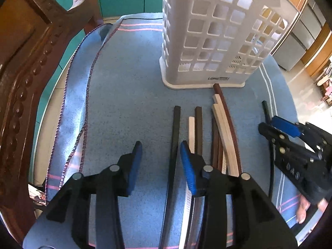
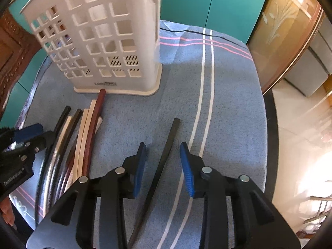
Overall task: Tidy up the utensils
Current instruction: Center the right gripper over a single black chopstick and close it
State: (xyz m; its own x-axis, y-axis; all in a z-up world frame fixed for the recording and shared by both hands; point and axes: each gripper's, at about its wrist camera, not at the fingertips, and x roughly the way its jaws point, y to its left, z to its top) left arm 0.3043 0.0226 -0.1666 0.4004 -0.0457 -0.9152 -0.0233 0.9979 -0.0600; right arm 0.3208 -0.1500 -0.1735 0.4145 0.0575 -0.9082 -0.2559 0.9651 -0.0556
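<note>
Both grippers hang over a blue towelling cloth [image 2: 228,78] with white and pink stripes, spread on a round table, each pointing steeply down.

The left gripper [image 1: 160,159] has its blue-padded fingers [image 1: 187,166] apart, with nothing pressed between them. One long black chopstick [image 1: 175,137] lies in the gap, close against the inner face of the right-hand finger, though I cannot tell whether it touches the pad. Just beyond that same finger lies the rest of the bundle of chopsticks [image 1: 220,128]: pale cream, dark brown and reddish-brown sticks side by side on the cloth, all running away from the fingers. The longest reddish-brown one reaches the foot of a tall white plastic utensil holder [image 1: 207,41] with square cut-outs, which stands upright on the cloth ahead of the fingertips.

The right gripper [image 2: 162,161] also has its fingers [image 2: 186,170] spread, clamped on nothing. A single black chopstick [image 2: 164,157] lies alone on the cloth between them, slanting from near the left finger's base toward the right fingertip, clear of both pads. The bundle lies well off to the left of these fingers, and the white holder stands ahead and to the left. A hand [image 1: 305,209] grips the right gripper's handle.
</note>
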